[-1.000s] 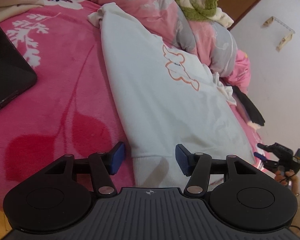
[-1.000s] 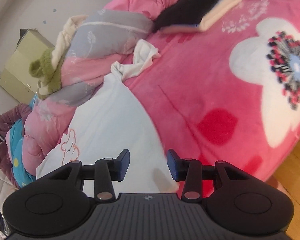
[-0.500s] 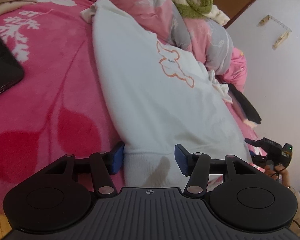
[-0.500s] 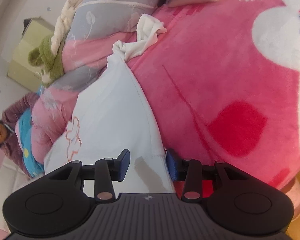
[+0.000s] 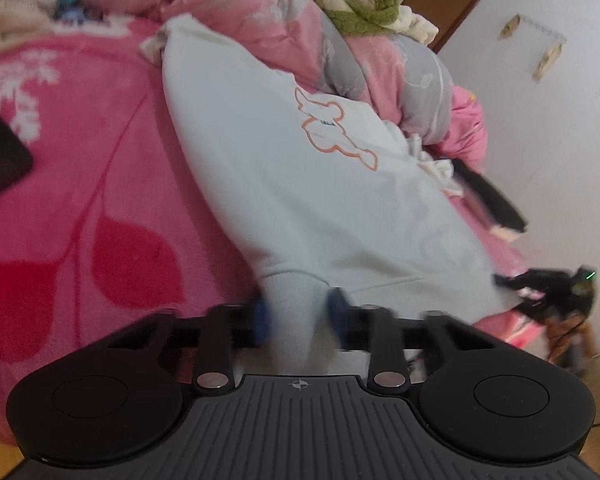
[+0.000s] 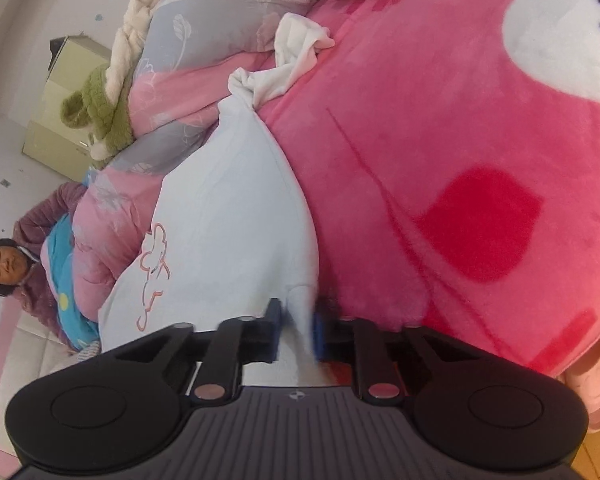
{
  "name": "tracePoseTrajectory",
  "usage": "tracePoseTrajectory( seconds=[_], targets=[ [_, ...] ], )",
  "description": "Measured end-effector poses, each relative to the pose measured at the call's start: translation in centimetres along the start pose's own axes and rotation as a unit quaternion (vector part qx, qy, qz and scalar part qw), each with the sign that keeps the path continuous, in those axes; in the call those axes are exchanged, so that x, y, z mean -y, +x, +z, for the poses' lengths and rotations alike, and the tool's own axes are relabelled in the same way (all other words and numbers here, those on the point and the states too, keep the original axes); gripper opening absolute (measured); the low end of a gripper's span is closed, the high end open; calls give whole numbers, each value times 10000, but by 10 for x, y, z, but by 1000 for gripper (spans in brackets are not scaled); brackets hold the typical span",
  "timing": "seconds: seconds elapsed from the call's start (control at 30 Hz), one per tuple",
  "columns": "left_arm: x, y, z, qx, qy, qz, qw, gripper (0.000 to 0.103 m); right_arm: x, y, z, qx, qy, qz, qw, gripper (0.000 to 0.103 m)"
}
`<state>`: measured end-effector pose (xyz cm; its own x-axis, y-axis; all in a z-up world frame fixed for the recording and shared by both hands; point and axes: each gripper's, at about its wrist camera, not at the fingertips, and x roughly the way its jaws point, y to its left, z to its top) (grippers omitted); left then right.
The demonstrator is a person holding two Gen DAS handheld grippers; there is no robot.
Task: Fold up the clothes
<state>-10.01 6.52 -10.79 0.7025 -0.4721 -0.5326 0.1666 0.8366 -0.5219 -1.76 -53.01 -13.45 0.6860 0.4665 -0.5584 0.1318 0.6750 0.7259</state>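
On pink blanket [image 5: 80, 168] | left hand-held gripper [image 5: 298, 316], right hand-held gripper [image 6: 296, 330] just clamped sweatshirt [image 5: 300, 184] hem

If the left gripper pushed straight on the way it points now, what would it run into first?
The left gripper has just been closing and is shut on the sweatshirt hem, so it would first meet more of that sweatshirt lying ahead. Beyond it sits the quilt, though depth is hard to judge.
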Motion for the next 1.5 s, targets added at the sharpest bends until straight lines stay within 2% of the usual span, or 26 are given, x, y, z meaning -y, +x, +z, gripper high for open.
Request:
tracePoseTrajectory(
  seconds=[0.1, 0.27, 0.53, 0.7, 0.8, 0.9, 0.97, 1.03, 1.1, 1.13, 1.33, 1.4, 1.5],
  targets=[
    [1, -10, -2, 135, -103, -110, 9998, 5, -11, -10, -3, 161, -242, -90, 9995, 5],
    [5, -25, 0, 213, -145, -290, 9992, 4, -18, -40, -9, 379, -411, 113, 9984, 5],
    [9, -51, -3, -34, 29, -519, 9986, 4, -16, -76, -28, 431, -514, 207, 9975, 5],
    [2, -41, -16, -457, 225, -245, 9984, 4, 0, -77, -45, 227, -460, 58, 9987, 5],
    [0, -26, -25, -610, 617, 38, 9962, 4, 10, -63, -48, 3, -468, -109, 9988, 5],
    [6, -11, -35, -613, 1219, 340, 9901, 4, 13, -40, -48, -274, -796, -571, 9948, 7],
    [13, -7, -42, -508, 1686, 510, 9831, 6, 14, -34, -44, -384, -876, -651, 9933, 11],
    [17, -5, -48, -400, 1957, 623, 9779, 7, 13, -33, -43, -425, -997, -775, 9911, 19],
    [17, -6, -50, -322, 1985, 631, 9775, 8, 11, -34, -43, -429, -1136, -915, 9884, 44],
    [17, -7, -50, -307, 1969, 626, 9779, 8, 11, -35, -44, -404, -1206, -976, 9871, 47],
    [16, -14, -50, -308, 1979, 573, 9781, 12, 15, -40, -50, -238, -1294, -1131, 9848, 53],
    [14, -20, -47, -378, 1926, 537, 9791, 16, 18, -41, -51, -174, -1219, -1119, 9861, 59],
    [10, -32, -43, -614, 1820, 583, 9796, 17, 28, -54, -51, 42, -903, -1082, 9900, 59]
  ],
)
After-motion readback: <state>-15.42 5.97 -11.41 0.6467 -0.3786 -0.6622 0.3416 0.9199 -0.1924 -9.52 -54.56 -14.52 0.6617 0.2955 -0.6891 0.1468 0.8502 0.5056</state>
